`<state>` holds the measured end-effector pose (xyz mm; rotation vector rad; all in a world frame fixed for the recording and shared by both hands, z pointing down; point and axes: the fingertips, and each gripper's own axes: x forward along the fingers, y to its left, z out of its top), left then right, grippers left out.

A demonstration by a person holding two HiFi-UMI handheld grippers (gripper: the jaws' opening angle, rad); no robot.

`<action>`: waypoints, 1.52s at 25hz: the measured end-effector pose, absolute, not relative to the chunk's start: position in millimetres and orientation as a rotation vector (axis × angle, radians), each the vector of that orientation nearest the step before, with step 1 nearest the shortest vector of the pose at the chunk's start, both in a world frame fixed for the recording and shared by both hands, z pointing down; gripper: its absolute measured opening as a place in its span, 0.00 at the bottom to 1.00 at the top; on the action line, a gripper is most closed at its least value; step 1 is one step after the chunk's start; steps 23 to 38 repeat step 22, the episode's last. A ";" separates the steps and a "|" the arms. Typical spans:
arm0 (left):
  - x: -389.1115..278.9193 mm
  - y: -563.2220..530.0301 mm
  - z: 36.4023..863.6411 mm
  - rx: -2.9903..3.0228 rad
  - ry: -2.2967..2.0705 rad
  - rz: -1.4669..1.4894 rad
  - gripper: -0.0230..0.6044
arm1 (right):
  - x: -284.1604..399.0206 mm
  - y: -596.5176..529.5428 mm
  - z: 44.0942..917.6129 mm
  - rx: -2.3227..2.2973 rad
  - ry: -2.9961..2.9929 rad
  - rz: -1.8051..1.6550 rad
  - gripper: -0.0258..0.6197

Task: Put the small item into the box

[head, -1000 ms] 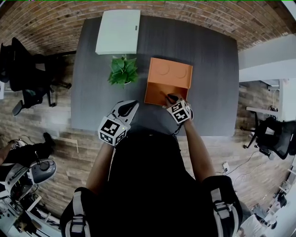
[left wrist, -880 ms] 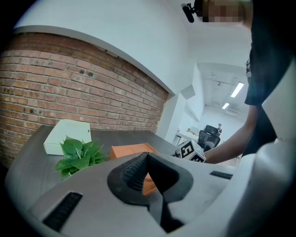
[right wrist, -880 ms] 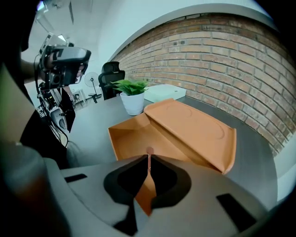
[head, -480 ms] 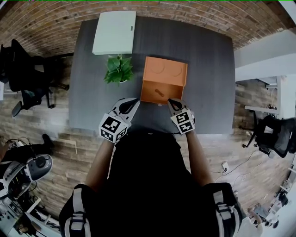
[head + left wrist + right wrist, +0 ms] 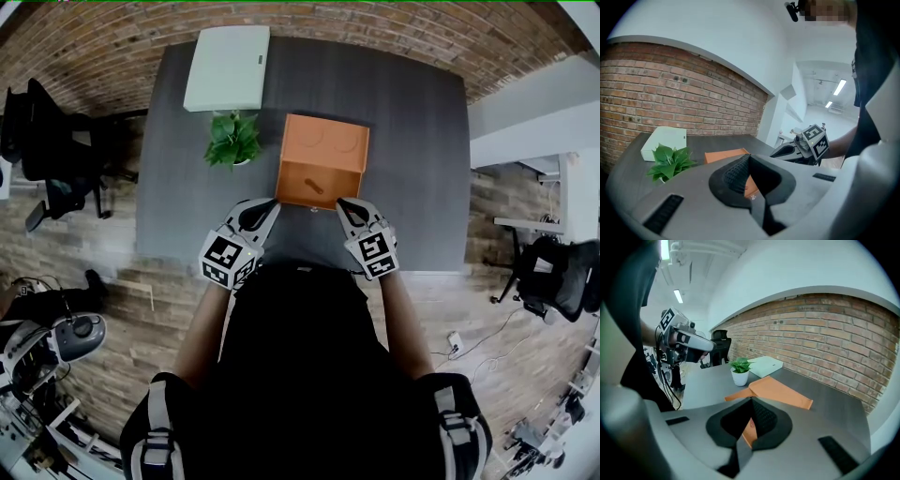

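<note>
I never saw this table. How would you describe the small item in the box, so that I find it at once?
On the dark grey table, look at the open orange box right of the potted plant. In its nearer half lies the small item: short, dark, the only thing inside.

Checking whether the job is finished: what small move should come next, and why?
Probably draw both grippers away: the small item already lies inside the open orange box, and the left gripper and right gripper hover at its near edge, shut and empty.
</note>
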<state>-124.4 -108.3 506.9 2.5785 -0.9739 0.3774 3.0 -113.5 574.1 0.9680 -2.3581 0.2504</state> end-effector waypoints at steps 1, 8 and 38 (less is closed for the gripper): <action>-121.7 -106.9 504.7 2.579 -0.977 0.378 0.07 | 5.2 -112.4 573.3 0.964 -2.361 0.249 0.08; -110.0 -95.9 494.4 2.577 -1.000 0.407 0.07 | 18.1 -103.8 565.7 0.938 -2.381 0.240 0.08; -64.2 -81.3 484.1 2.547 -1.101 0.434 0.07 | 66.6 -99.0 562.3 0.843 -2.448 0.261 0.08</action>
